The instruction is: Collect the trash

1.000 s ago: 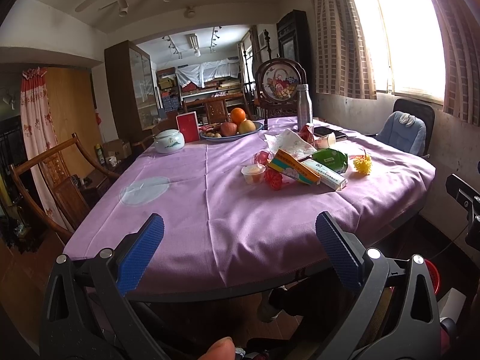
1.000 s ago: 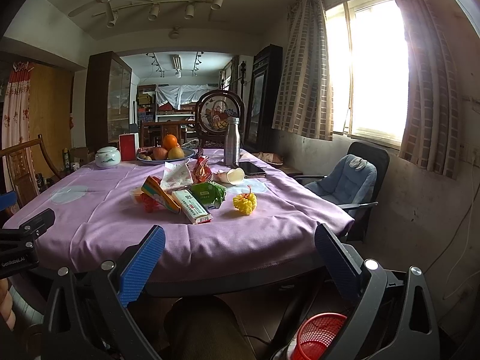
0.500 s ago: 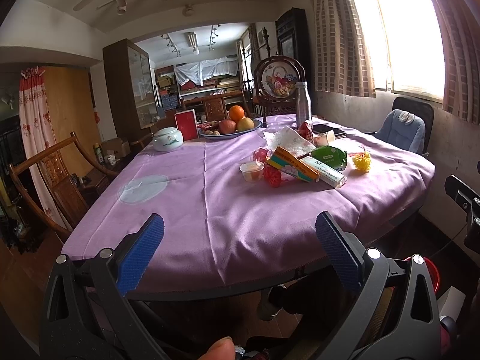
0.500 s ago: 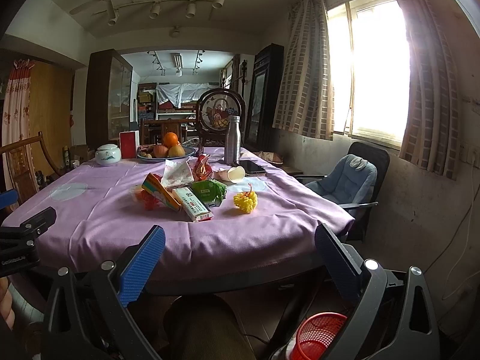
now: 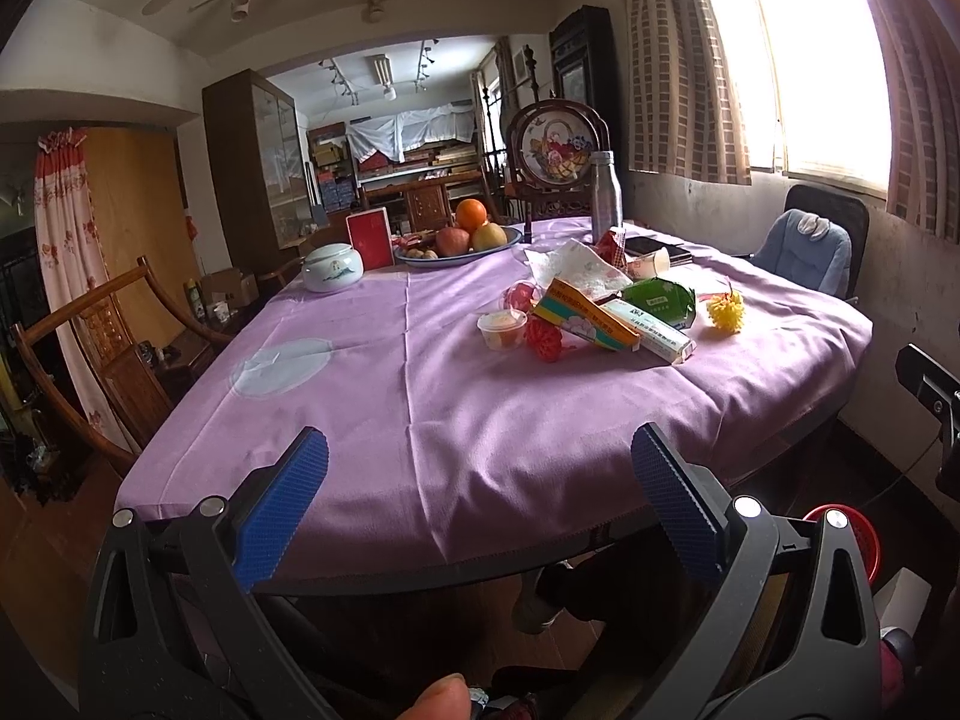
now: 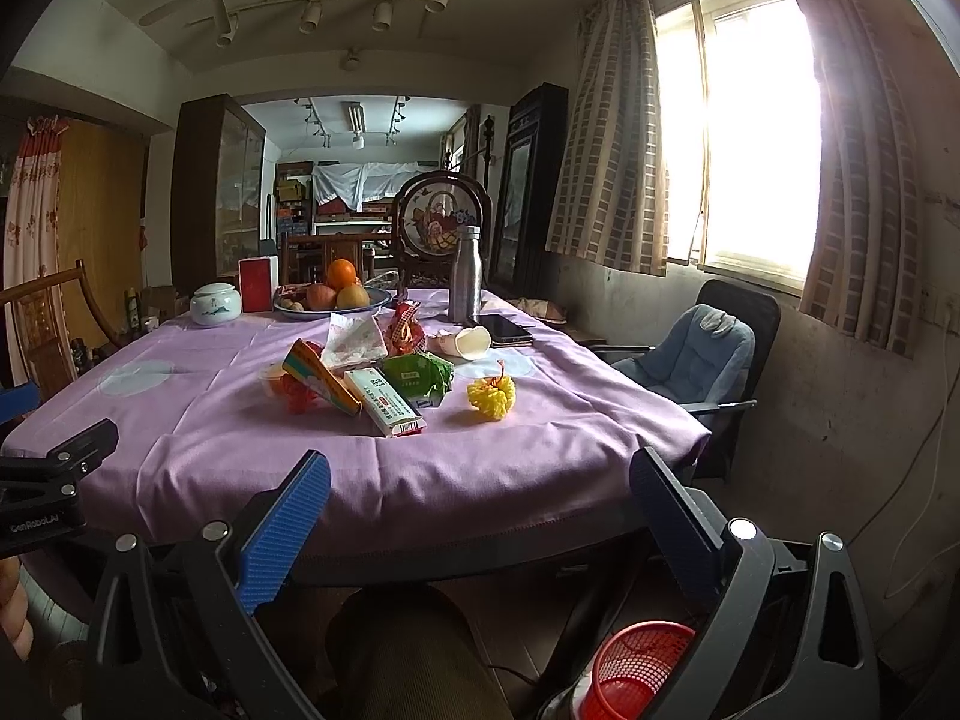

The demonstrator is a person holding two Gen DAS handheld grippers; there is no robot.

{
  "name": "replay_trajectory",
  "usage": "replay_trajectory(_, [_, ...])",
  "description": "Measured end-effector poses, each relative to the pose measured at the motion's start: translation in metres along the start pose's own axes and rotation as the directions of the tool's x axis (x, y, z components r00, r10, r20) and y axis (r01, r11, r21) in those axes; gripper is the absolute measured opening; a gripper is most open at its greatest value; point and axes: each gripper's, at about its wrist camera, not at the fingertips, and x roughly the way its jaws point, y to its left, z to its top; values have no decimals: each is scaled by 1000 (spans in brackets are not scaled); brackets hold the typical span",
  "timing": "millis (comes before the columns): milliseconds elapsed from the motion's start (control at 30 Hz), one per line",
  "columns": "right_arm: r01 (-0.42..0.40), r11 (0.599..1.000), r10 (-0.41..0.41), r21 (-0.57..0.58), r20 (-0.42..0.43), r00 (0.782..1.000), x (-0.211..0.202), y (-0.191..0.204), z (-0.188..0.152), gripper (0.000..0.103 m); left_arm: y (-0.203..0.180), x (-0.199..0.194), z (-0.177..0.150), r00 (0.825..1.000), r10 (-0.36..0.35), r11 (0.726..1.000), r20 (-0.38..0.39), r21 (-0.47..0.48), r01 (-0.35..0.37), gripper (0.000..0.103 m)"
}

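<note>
A pile of trash lies on the purple tablecloth point(image 5: 420, 408): a white carton point(image 6: 384, 402), an orange box point(image 6: 321, 384), a green packet point(image 6: 420, 378), a yellow foam net point(image 6: 492, 396), a red net point(image 5: 543, 339), a plastic cup point(image 5: 503, 329), crumpled paper point(image 6: 354, 339) and a paper cup point(image 6: 471, 341). A red mesh basket point(image 6: 636, 666) stands on the floor below the table's near edge. My left gripper point(image 5: 480, 504) and right gripper point(image 6: 480, 516) are both open and empty, held before the table's near edge, well short of the trash.
A fruit bowl point(image 5: 459, 240), white jar point(image 5: 332, 267), red box point(image 5: 369, 238), steel bottle point(image 6: 467, 282) and phone point(image 6: 501, 330) sit at the table's far side. A wooden chair point(image 5: 90, 348) stands left, a cushioned office chair point(image 6: 696, 360) right.
Both views have drifted slightly lower relative to the table. The grippers stay open and nothing on the table has moved.
</note>
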Motion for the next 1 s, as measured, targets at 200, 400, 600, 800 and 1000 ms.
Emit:
replay_trajectory(200, [-13,1000,14,27,-15,1000,7,-7,-7,97,2,13,-4,1000,8,1000,-10,1,-8,97])
replay_trajectory(400, [-34,992,36,119,-13,999,22,-33,-21,97,10,46,-6,997,-8,999,-82,-47,4,97])
replay_trajectory(600, [-48,995,52,92,-43,998,46,-33,-35,97,16,96,-2,990,56,998,-125,21,-54,97])
replay_trajectory(800, [-141,980,154,140,-86,984,77,-32,-47,97,14,148,28,981,45,998,-189,44,-37,97])
replay_trajectory(1000, [-218,965,236,146,-125,964,109,-18,-49,97,12,200,52,965,35,999,-260,14,-32,97])
